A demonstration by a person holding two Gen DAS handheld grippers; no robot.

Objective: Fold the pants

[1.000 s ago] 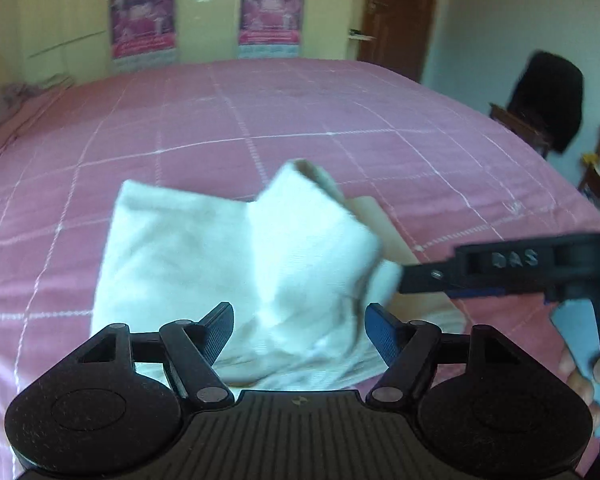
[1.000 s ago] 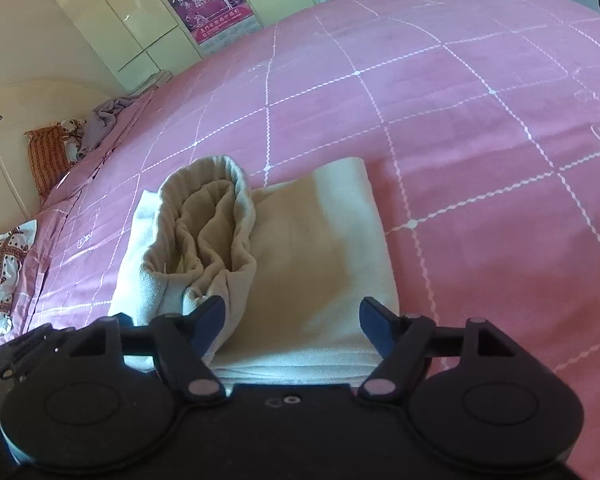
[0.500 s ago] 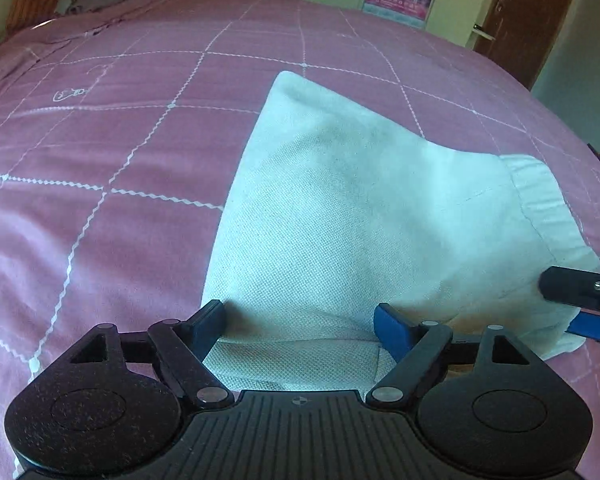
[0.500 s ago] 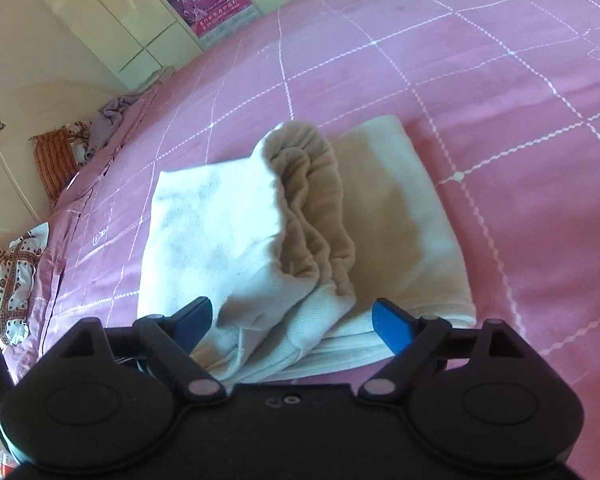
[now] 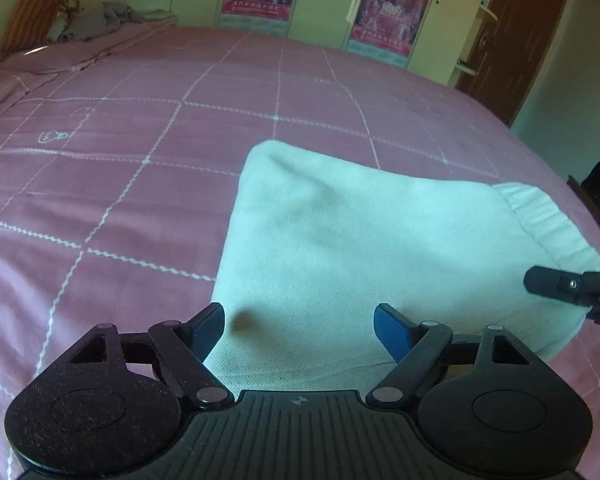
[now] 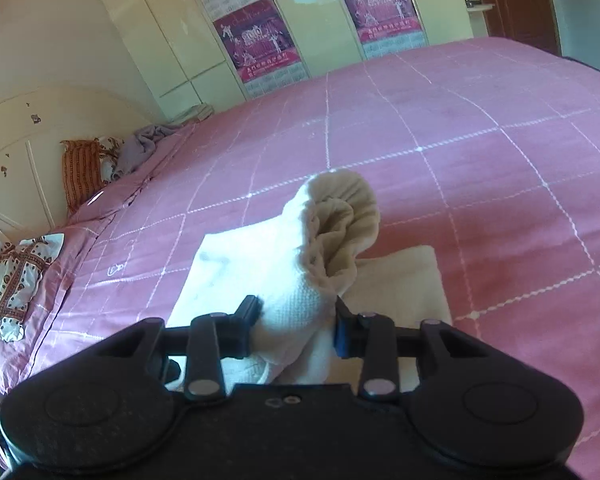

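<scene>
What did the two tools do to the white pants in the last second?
The right tool closed from wide open and pinched the bunched waistband end of the white pants. The left tool swung round from facing the bunched end to the smooth folded side, staying open and holding nothing. The pants stayed on the pink bedspread.

Open pink bedspread [image 5: 148,128] is stretching away on the left of the pants [image 5: 364,248] toward the head edge of the bed, where a pillow [image 6: 12,280] and a grey garment [image 6: 140,148] are crowding that edge. The right gripper [image 6: 296,328] is clamping a bunched fold that is rising upright, blocking passage over the pants' right side, and the wardrobe [image 6: 284,20] is standing beyond the bed's far edge
</scene>
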